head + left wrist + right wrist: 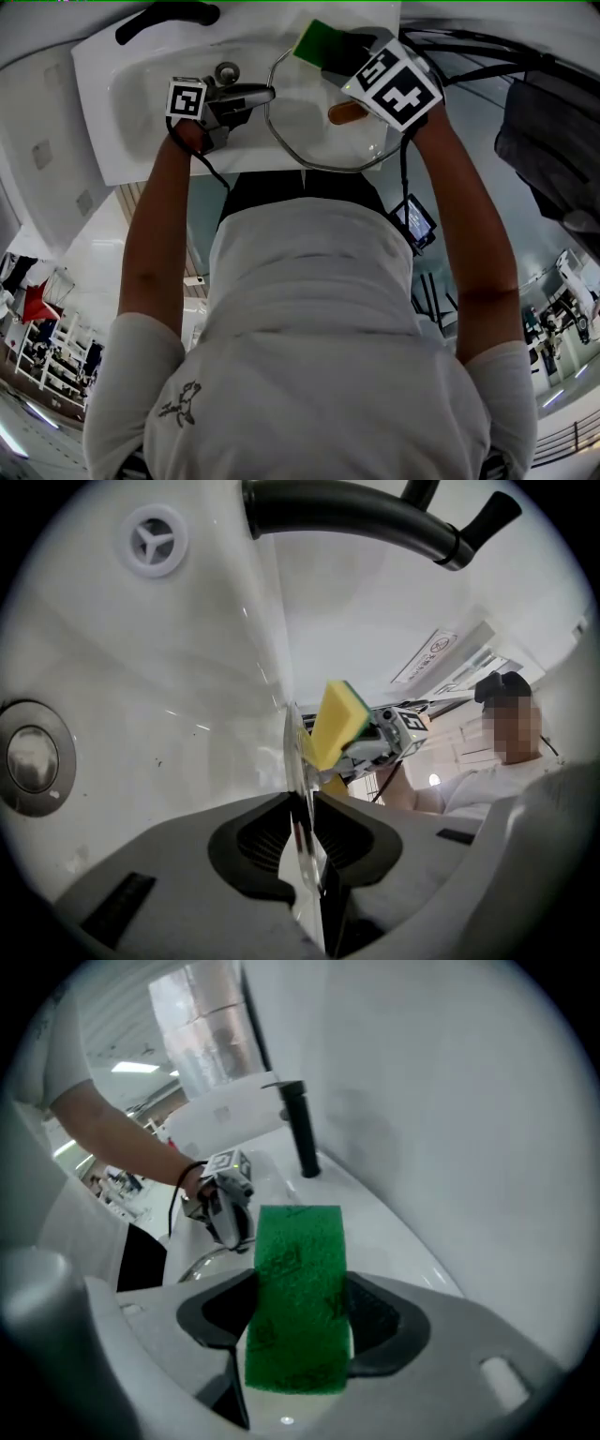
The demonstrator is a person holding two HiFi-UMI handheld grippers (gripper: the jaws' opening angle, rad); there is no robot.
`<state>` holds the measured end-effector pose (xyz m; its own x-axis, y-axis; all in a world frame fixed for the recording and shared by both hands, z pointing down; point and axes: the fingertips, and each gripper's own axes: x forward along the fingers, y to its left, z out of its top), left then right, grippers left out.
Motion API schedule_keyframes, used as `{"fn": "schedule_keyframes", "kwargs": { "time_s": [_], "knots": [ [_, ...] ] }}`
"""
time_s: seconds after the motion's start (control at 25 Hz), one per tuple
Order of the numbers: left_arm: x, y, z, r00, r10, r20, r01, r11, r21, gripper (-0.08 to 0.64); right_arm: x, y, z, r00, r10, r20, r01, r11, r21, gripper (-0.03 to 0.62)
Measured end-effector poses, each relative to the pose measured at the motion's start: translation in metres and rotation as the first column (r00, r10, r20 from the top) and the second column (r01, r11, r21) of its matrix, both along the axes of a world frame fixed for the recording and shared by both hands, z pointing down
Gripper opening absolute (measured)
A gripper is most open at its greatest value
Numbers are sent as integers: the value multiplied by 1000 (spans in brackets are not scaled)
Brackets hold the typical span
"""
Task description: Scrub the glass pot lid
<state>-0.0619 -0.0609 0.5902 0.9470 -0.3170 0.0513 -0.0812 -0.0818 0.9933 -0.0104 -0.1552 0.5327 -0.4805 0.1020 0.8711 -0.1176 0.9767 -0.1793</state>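
Foreground: my left gripper (pixel 305 829), jaws clamped on the rim of the glass lid (pixel 291 752), seen edge-on. Middle: my right gripper (pixel 298 1326), jaws closed on the sponge (pixel 300 1260), beside the lid's far edge, above the sink (pixel 141 714). Background: the tap (pixel 356 513). For this step I judge 2 things matter: a rigid left grip, and the sponge's green face pressed flat, worked in overlapping circles.

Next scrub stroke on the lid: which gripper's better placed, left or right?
Right: the right gripper clamps the sponge by the glass lid; the left gripper is busy gripping the lid's rim.
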Motion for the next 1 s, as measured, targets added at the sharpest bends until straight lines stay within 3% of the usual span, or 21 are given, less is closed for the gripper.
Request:
{"fn": "schedule_keyframes", "kwargs": {
  "time_s": [0.12, 0.2, 0.56, 0.72, 1.0],
  "knots": [
    [-1, -1, 0, 1000, -5, 21, 4, 1000, 19, 75, -28, 41, 10, 982, -189, -19, 189, 982, 8, 293],
    [-3, 0, 3, 999, -7, 34, 6, 1000, 27, 76, -22, 48, 18, 973, -226, -50, 227, 974, 15, 291],
    [-2, 2, 2, 1000, -24, 14, 24, 999, 31, 75, 78, 22, 20, 997, -31, -74, 27, 999, -43, 290],
    [-1, 7, 7, 1000, -24, 6, 24, 1000, -14, 75, 127, 23, 27, 992, 57, -110, -62, 997, -41, 290],
    [-4, 3, 5, 999, -45, 22, 45, 999, 22, 75, 205, 28, 46, 971, 144, -193, -157, 986, -56, 290]
  ]
}}
